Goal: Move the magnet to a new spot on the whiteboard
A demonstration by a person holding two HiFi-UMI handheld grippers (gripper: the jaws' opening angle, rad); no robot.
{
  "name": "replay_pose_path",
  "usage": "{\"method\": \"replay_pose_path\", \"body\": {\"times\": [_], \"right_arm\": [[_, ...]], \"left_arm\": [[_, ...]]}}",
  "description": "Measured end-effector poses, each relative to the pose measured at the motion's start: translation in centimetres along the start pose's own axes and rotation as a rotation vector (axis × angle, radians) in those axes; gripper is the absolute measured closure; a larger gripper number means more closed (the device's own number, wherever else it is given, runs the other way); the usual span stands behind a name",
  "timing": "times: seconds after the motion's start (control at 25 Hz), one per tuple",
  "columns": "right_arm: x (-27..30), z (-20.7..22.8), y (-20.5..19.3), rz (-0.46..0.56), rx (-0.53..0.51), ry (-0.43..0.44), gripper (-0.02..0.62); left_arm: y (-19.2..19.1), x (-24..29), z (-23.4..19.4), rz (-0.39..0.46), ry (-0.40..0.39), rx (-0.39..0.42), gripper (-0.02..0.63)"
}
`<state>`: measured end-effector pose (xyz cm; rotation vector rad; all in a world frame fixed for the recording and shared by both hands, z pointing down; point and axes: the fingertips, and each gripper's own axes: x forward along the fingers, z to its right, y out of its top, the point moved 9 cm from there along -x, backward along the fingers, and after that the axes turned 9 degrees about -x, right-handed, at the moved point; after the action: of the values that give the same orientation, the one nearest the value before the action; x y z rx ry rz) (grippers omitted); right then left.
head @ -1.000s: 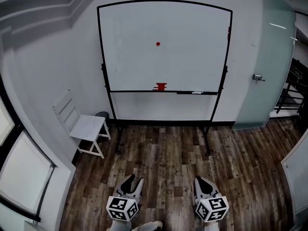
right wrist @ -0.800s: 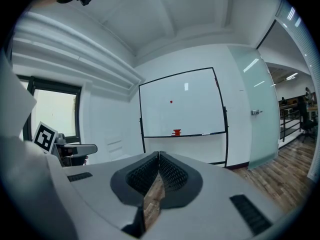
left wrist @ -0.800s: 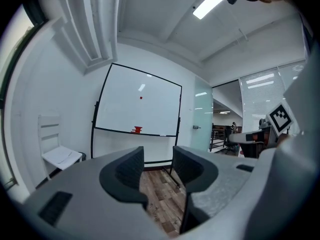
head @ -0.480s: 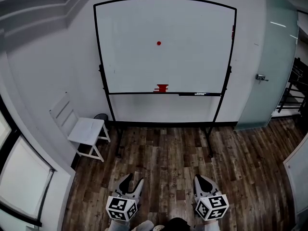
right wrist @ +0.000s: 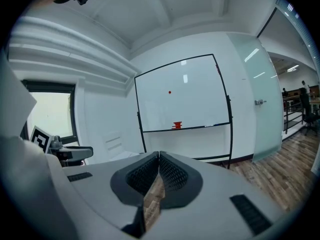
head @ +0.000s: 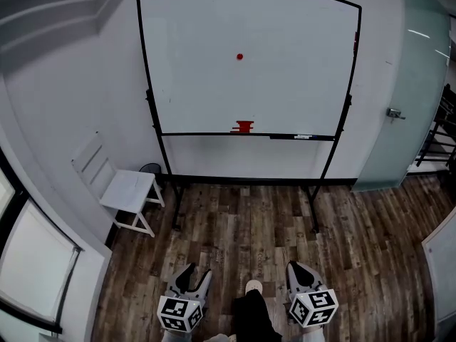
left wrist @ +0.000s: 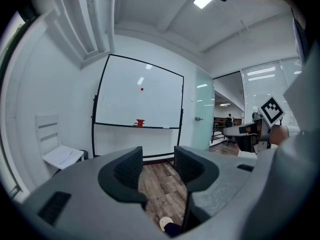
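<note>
L tongs (head: 197,275) just opened, empty; R tongs (head: 298,271) clenched; whiteboard (head: 285,84) now closer, magnet (head: 239,56) untouched.

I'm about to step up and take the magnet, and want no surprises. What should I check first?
1. Magnet on the whiteboard: ok, red dot, upper middle.
2. Left gripper ready: ok, jaws have just been opening, nothing between them.
3. Right gripper ready: not ok, jaws together, empty.
4. Way to the board: ok, white chair stands off to the left of the frame.
5. Magnet within reach: not ok, both grippers are well short of the board.
</note>
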<state>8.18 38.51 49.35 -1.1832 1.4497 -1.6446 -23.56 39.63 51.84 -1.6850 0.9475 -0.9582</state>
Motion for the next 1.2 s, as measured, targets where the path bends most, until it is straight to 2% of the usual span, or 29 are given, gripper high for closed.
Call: {"method": "replay_pose_path", "body": {"times": [0.32, 0.84, 1.2], "right_arm": [[6.2, 4.0, 1.4, -0.006, -0.003, 0.011, 0.568], [17.2, 13.0, 5.3, -0.014, -0.022, 0.013, 0.568], [23.5, 17.5, 6.6, -0.021, -0.022, 0.018, 0.568]], "left_arm": [[2.4, 7.2, -1.5, 0.027, 0.009, -0.001, 0.414], [6.7, 21.1, -3.2, 0.017, 0.018, -0.016, 0.414], [8.6, 28.4, -4.4, 0.022, 0.028, -0.009, 0.414]]}}
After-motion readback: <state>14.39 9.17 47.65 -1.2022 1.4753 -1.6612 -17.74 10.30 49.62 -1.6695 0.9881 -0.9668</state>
